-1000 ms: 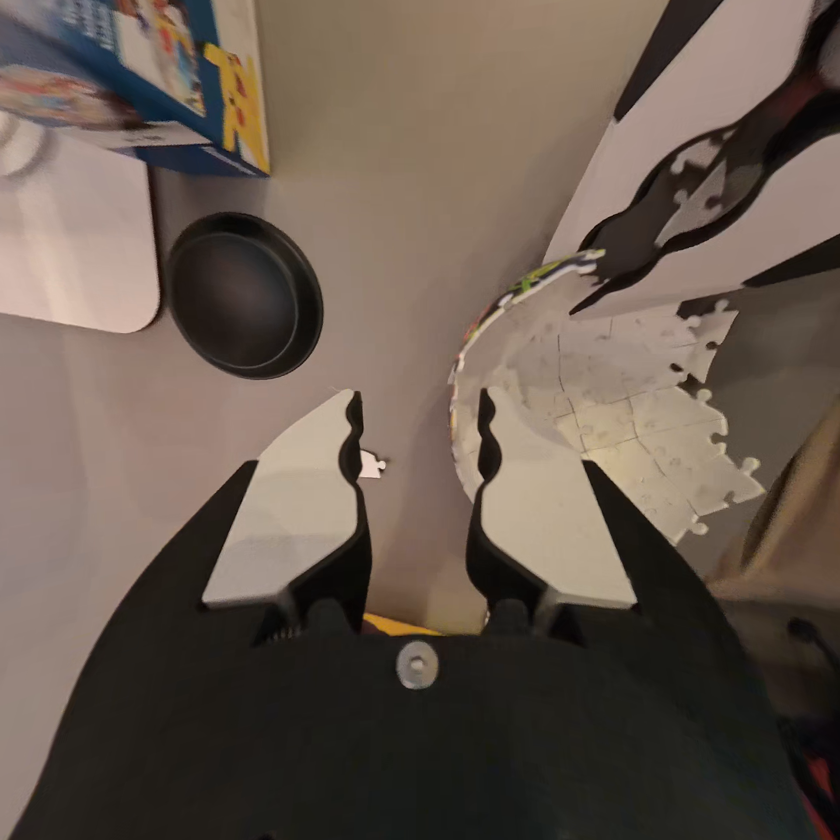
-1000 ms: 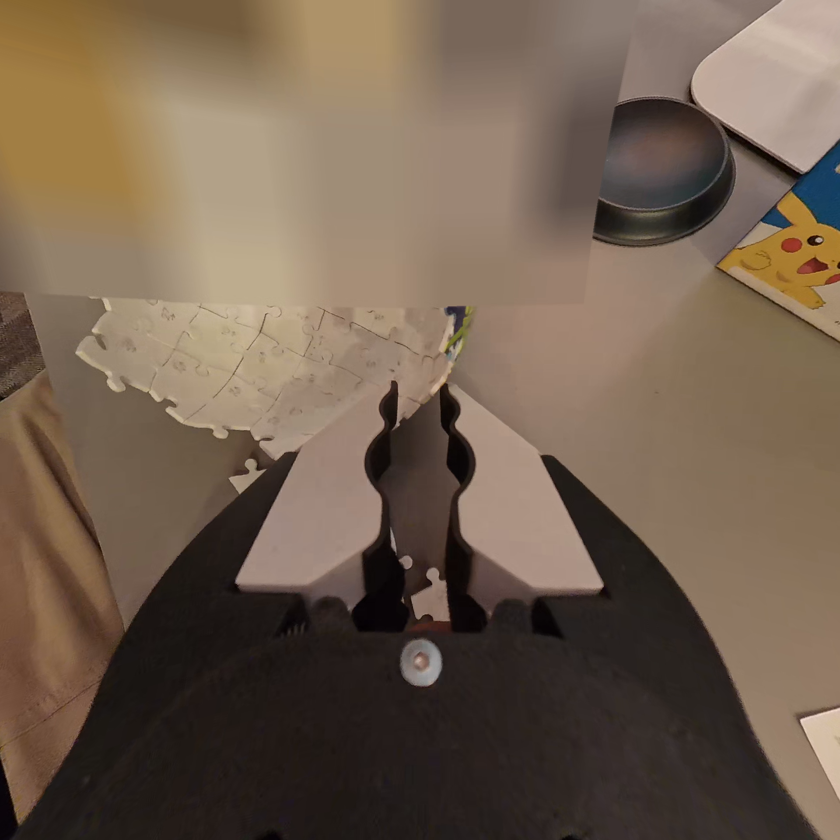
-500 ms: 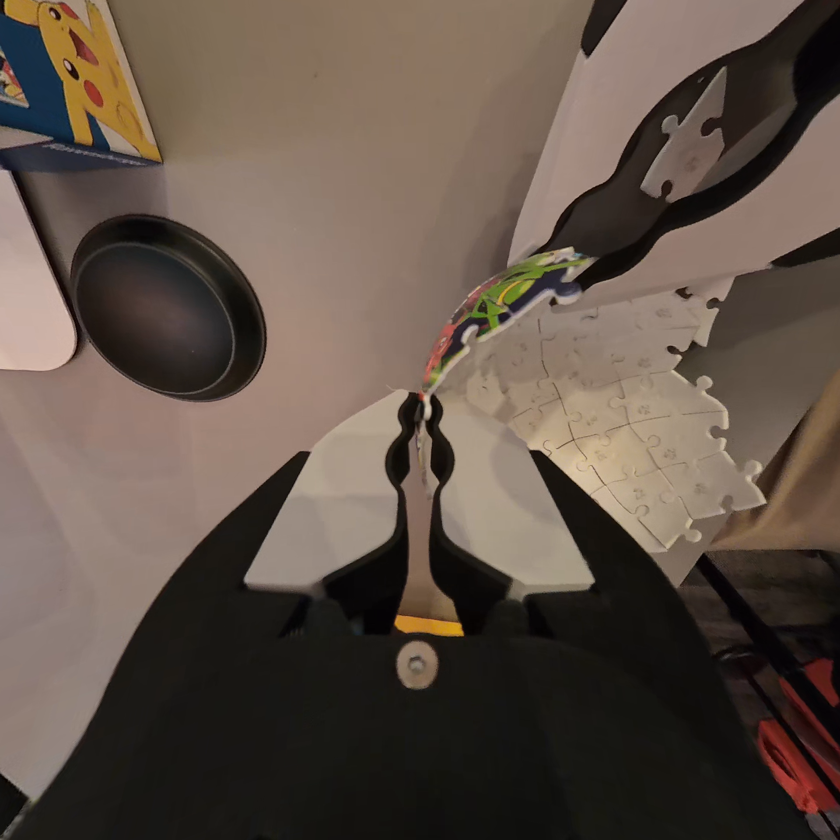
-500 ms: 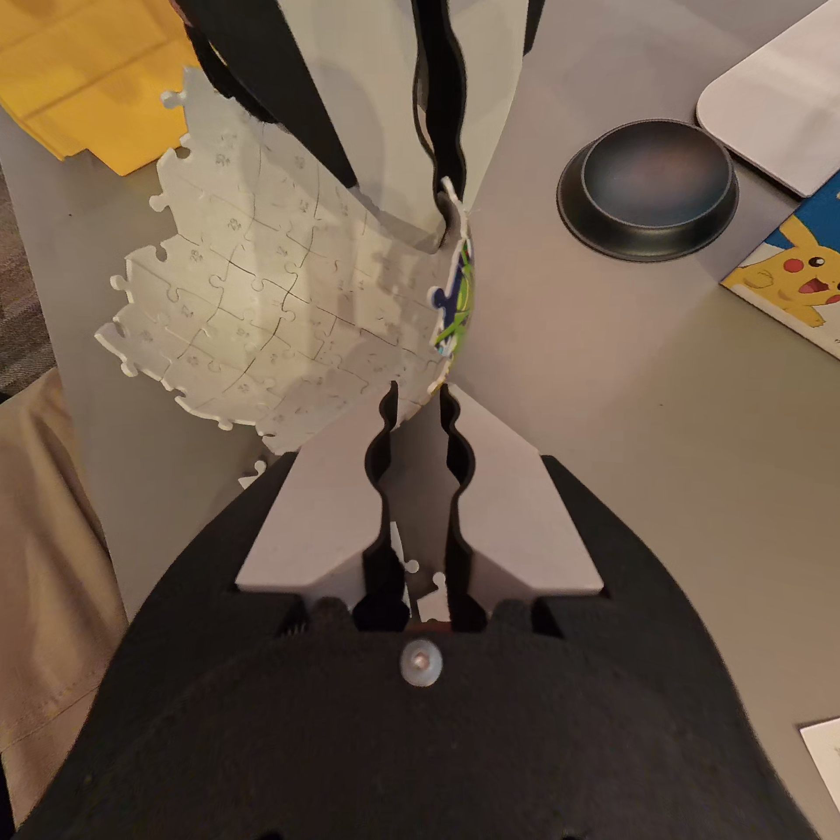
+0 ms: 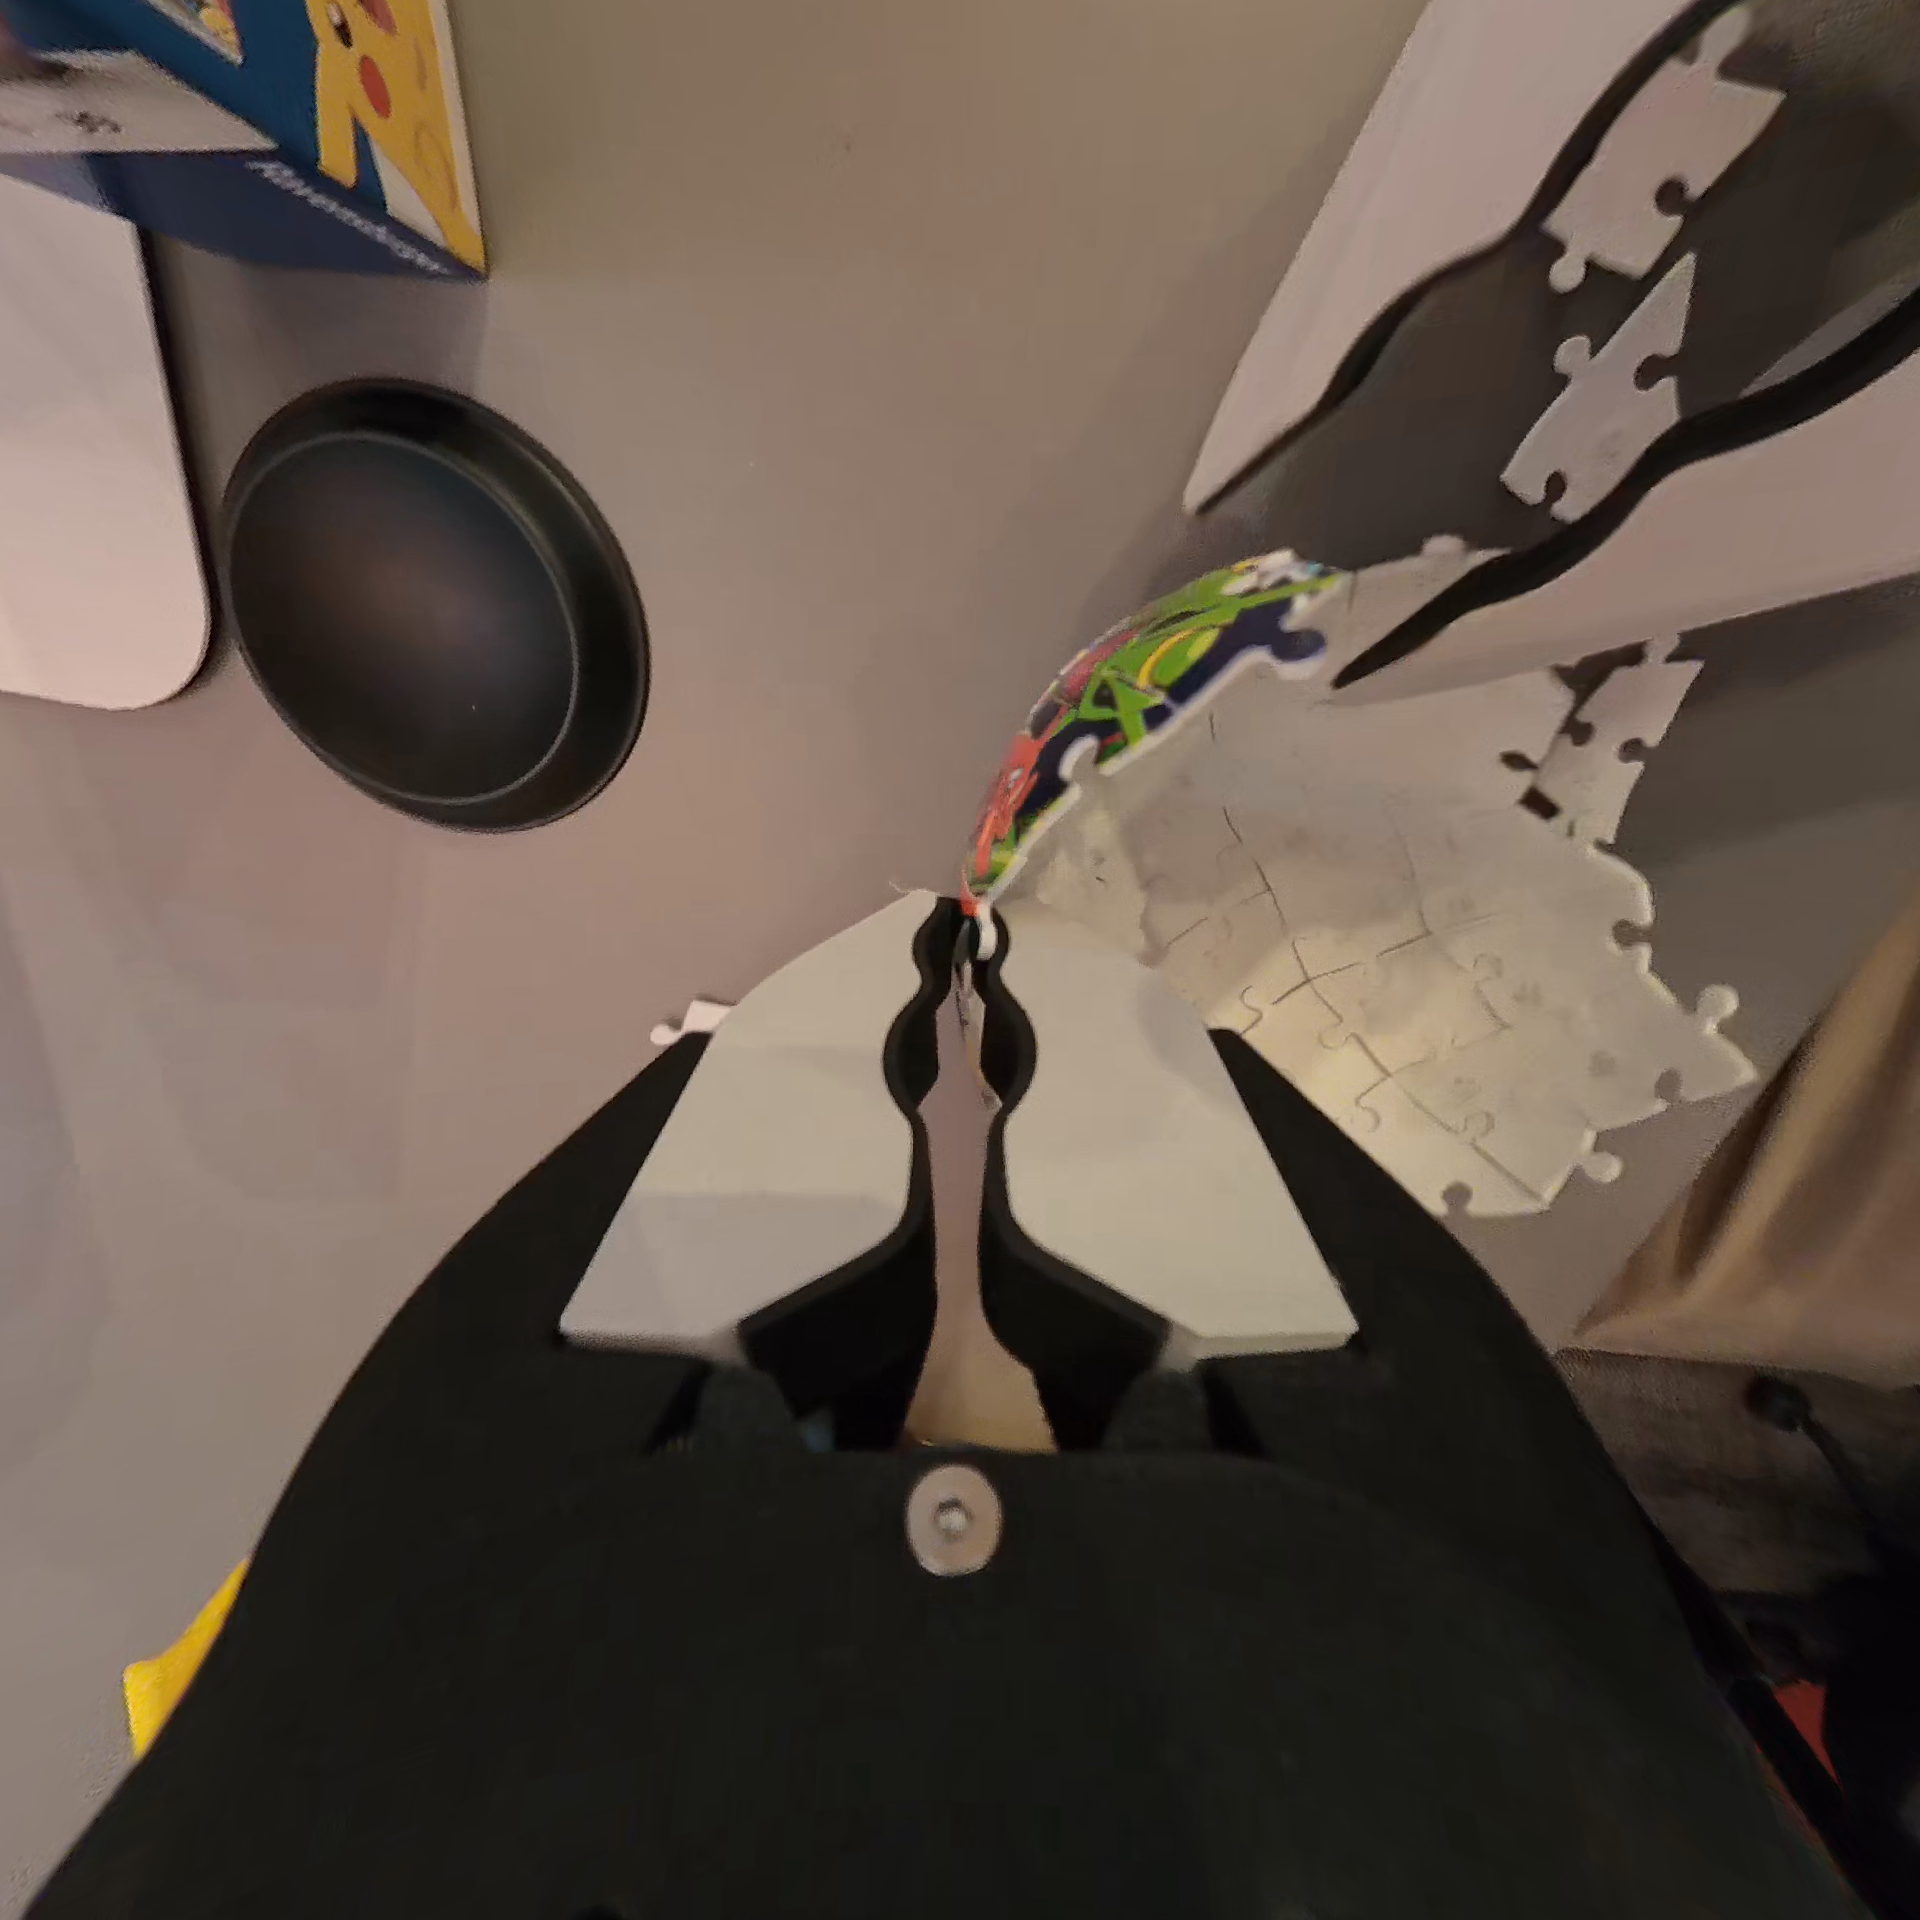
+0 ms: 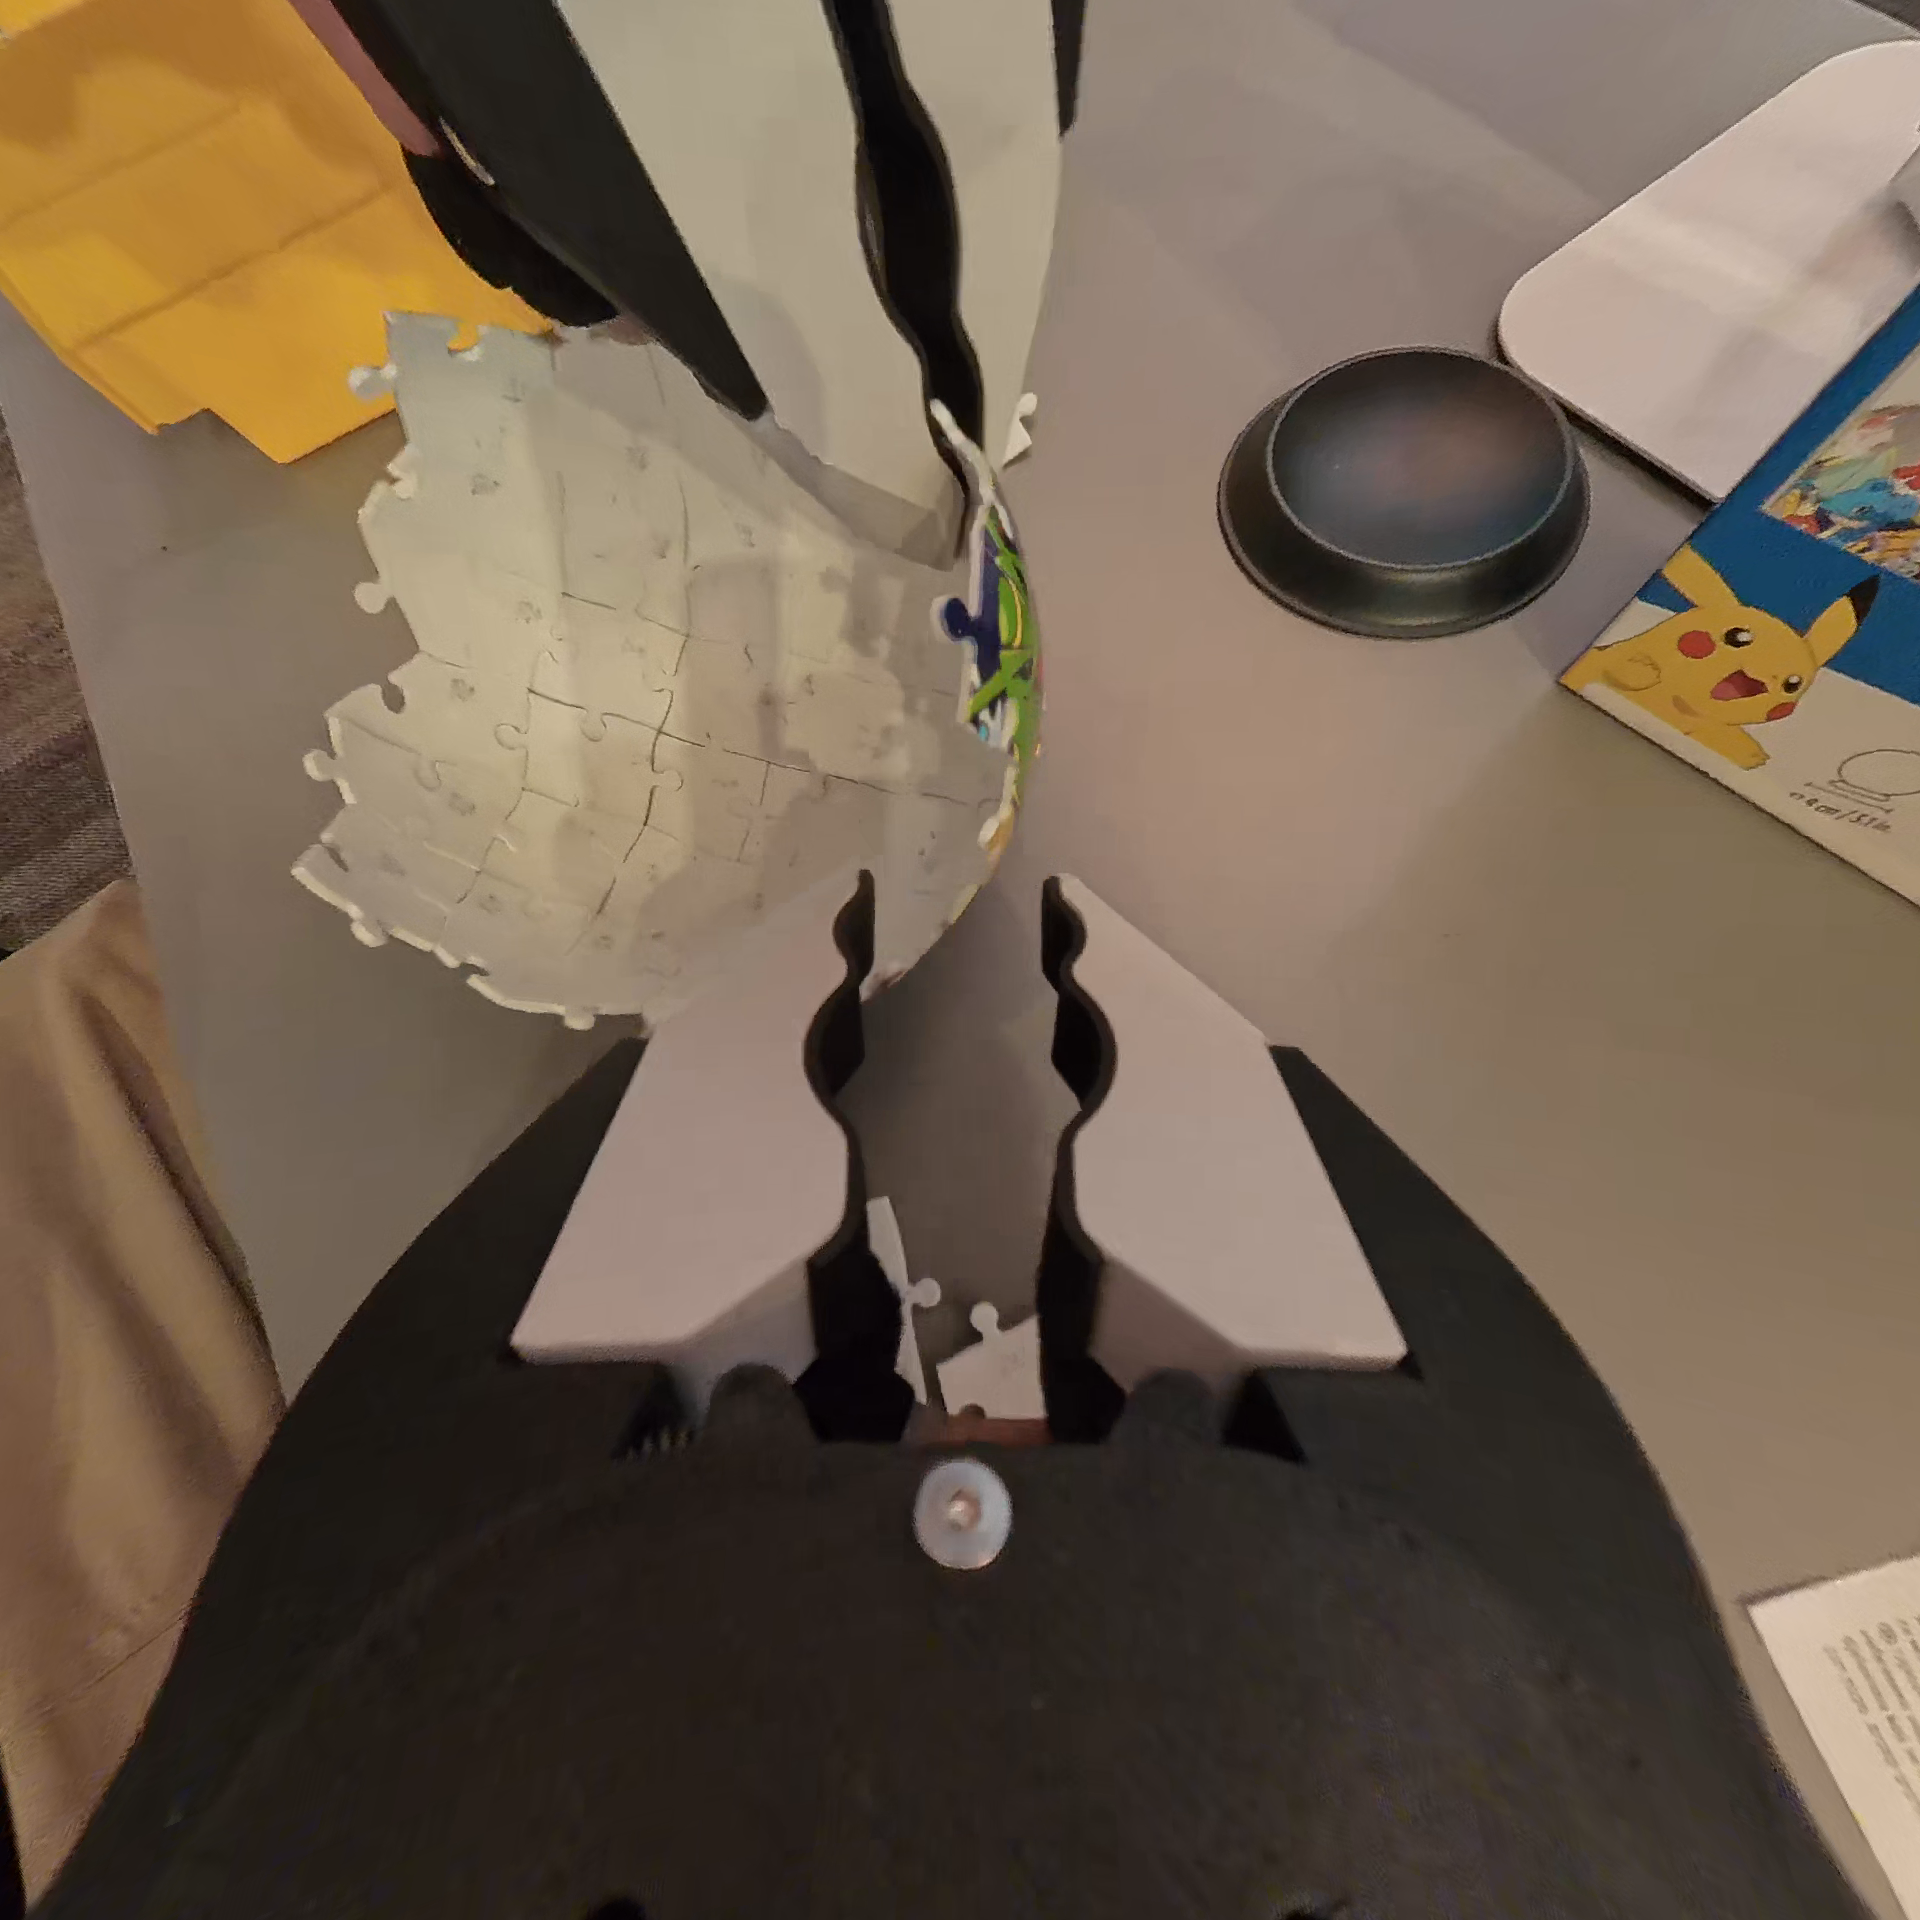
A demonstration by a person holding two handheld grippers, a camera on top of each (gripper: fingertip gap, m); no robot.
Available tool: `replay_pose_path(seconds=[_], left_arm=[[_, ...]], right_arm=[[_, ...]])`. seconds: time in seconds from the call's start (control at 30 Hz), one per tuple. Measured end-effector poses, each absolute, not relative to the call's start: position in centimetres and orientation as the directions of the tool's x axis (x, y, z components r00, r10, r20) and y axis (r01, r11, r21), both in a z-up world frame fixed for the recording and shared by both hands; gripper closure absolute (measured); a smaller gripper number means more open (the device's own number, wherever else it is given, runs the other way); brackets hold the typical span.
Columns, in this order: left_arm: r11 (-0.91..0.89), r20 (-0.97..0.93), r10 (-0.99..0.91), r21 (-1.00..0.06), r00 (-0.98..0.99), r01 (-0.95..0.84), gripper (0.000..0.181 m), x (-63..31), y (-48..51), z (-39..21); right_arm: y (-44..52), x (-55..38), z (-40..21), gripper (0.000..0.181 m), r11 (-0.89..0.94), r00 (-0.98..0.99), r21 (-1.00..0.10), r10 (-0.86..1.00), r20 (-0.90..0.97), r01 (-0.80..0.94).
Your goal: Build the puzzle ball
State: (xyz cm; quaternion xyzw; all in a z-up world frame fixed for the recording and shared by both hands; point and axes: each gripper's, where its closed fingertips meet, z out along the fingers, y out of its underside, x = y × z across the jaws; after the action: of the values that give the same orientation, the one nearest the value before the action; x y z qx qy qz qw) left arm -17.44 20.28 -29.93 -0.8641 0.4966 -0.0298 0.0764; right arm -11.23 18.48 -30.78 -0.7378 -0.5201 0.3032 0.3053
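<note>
Yellow paper (image 6: 197, 239): far left of the right wrist view, flat on the table beyond the shell, to the left of the left claw's body.
Fabric (image 6: 94, 1195): tan cloth at the near left edge of the right wrist view, beside the right claw's body.
Puzzle shell (image 6: 644, 727): the half-built ball, a curved bowl of joined pieces, white inner face toward the right camera, printed green outer face along its right rim. It sits ahead of the right claw and a little to its left, lifted off the grey table (image 6: 1351, 987).
Left claw (image 5: 961, 920): jaws pressed nearly together, pinching the shell's rim at their tips; in the right wrist view it comes in from the top (image 6: 961, 457) and bites the far edge of the shell.
Right claw (image 6: 951, 894): jaws parted, tips just at the shell's near lower edge; whether they touch it cannot be told. In the left wrist view it reaches in from the upper right (image 5: 1351, 665).
Loose pieces (image 6: 966, 1340): two white puzzle pieces lodged deep between the right claw's jaws, near its base.
Black stand (image 6: 1403, 509): round dish, ahead and to the right of the right claw, well apart from the shell.
Puzzle box (image 6: 1787, 644): blue and yellow, far right, past the stand.
White sheet (image 6: 1849, 1714): printed paper at the near right corner.
</note>
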Motion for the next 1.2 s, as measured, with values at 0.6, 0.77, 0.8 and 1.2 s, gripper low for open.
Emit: replay_pose_path(seconds=[0.6, 0.77, 0.8, 1.2], left_arm=[[-0.564, -0.161, -0.790, -0.192, 0.592, -0.803, 0.179, -19.3, 20.2, -27.9], [-0.556, -0.176, -0.807, -0.098, 0.564, -0.826, 0.179, -19.4, 20.0, -28.0], [-0.550, -0.192, -0.811, -0.071, 0.553, -0.832, 0.179, -19.5, 20.1, -28.0], [-0.488, -0.280, -0.853, 0.127, 0.440, -0.864, 0.179, -17.7, 20.7, -28.0]], right_arm=[[16.3, -3.7, -32.6, 0.149, -0.143, 0.112, -0.634, 0.990, -0.089, 0.760], [15.0, -4.4, -33.2, 0.150, -0.030, 0.025, -0.618, 1.000, -0.017, 0.786], [14.8, -4.6, -33.2, 0.151, -0.027, 0.019, -0.623, 1.000, -0.020, 0.782], [14.6, -5.0, -34.7, 0.157, 0.038, -0.018, -0.596, 0.999, 0.039, 0.802]])
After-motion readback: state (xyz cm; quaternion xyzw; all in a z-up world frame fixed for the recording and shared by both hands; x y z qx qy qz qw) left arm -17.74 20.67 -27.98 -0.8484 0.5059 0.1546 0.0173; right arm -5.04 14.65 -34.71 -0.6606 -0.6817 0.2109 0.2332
